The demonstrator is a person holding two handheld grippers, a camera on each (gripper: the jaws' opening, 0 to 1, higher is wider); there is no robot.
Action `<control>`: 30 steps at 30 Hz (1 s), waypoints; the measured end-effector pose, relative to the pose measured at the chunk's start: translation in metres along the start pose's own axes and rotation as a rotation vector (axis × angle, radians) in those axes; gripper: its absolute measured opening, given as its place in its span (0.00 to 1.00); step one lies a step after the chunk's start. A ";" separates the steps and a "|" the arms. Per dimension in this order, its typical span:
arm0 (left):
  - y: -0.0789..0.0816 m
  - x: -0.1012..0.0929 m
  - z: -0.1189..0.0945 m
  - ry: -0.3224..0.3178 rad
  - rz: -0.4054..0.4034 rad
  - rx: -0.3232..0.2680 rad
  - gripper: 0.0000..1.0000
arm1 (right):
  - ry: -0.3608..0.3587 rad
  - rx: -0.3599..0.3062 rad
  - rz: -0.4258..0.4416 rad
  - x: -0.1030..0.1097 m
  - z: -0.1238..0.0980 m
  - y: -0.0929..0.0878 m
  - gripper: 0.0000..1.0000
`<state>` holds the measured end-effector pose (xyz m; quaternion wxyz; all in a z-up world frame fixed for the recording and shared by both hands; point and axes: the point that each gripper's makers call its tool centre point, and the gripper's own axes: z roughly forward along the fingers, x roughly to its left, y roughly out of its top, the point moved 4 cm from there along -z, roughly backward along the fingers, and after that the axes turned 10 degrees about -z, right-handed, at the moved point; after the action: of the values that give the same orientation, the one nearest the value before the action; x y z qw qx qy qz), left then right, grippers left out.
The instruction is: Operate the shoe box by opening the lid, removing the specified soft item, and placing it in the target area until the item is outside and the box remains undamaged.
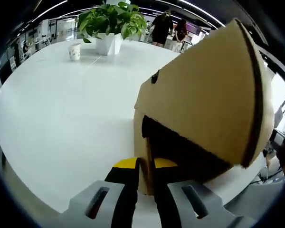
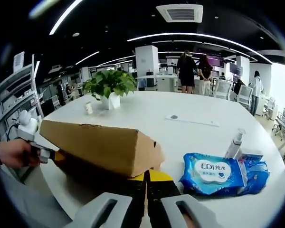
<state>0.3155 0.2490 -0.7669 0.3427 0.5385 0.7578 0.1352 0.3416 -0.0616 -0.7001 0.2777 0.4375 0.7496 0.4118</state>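
A brown cardboard shoe box [image 1: 147, 109] stands on the white table [image 1: 61, 118]. Its lid [image 1: 213, 85] is tilted up, and the inside below it is dark. My left gripper [image 1: 145, 165] is shut on the box's near wall edge, one yellow tip on each side of it. In the right gripper view the lid [image 2: 99, 145] lies as a long wedge, and my right gripper [image 2: 148, 177] is shut at its near corner. A hand holds the left gripper [image 2: 50, 153] at the box's far end. What lies inside the box is hidden.
A blue wet-wipes pack [image 2: 218, 173] and a pump bottle [image 2: 235, 141] lie right of the box. A potted plant [image 2: 109, 85] and a small cup [image 2: 89, 108] stand at the far side of the table [image 2: 190, 123]. People stand beyond it.
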 end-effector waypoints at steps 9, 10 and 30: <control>0.001 0.002 -0.002 0.005 -0.001 -0.008 0.08 | 0.022 0.005 0.028 0.008 0.000 -0.006 0.00; 0.001 0.002 -0.002 0.006 0.000 -0.007 0.08 | 0.022 0.004 0.030 0.008 0.000 -0.007 0.00; 0.018 -0.001 -0.014 0.014 0.034 -0.082 0.05 | 0.054 0.006 0.098 0.013 -0.002 -0.016 0.00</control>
<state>0.3193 0.2571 -0.7463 0.3566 0.5357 0.7450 0.1756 0.3278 -0.0554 -0.7137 0.2356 0.4634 0.7356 0.4343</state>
